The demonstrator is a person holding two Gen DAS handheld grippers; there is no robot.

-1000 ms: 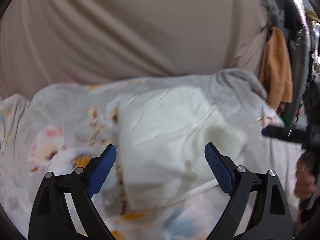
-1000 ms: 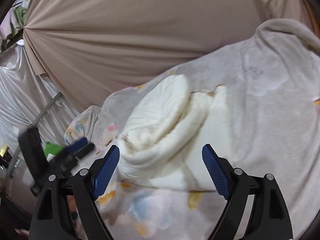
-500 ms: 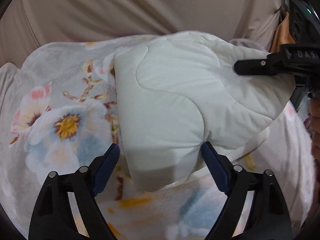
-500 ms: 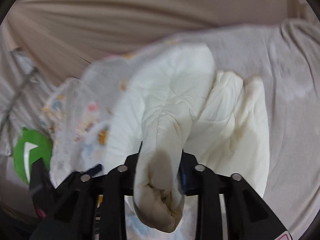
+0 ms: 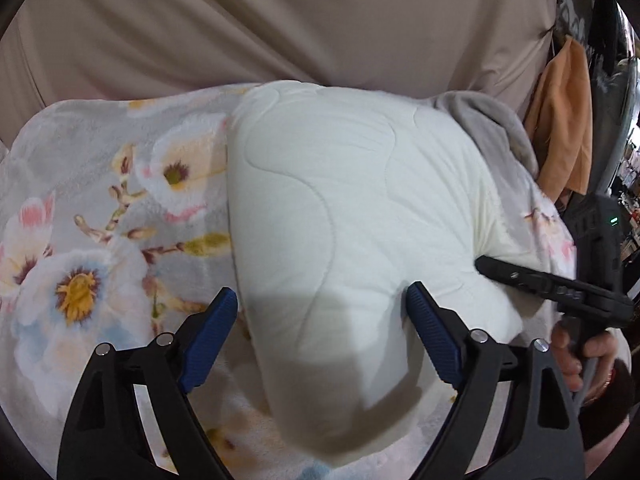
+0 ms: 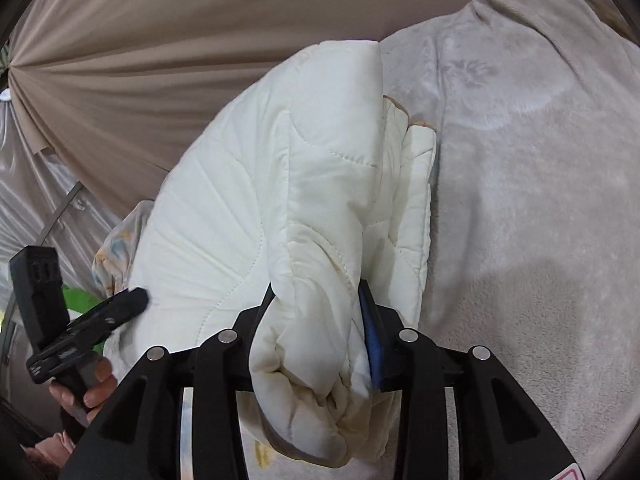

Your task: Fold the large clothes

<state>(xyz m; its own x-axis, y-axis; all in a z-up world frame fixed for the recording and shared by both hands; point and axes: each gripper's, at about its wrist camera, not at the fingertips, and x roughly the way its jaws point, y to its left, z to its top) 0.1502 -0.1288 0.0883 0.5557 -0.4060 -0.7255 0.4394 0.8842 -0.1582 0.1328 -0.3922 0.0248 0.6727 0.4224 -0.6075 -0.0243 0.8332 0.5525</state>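
Folding is judged well advanced: quilt [image 5: 340, 216] lies doubled on floral blanket [image 5: 92, 248]. Right claw [image 6: 320, 332] is clamped on its bunched corner, jaws just eased; left claw [image 5: 322, 336] stands apart astride the fold. Release and smoothing are left.

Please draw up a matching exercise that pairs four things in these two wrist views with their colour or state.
Things:
1. quilted garment
2. fleece blanket
3. left gripper
4. right gripper

Colour or state:
A. jaws clamped on a bunched fold of padding
B. cream white, stitched in wavy lines
C. jaws wide apart, either side of the padded end
D. pale grey with a flower print

Pairs: 1-B, 2-D, 3-C, 4-A
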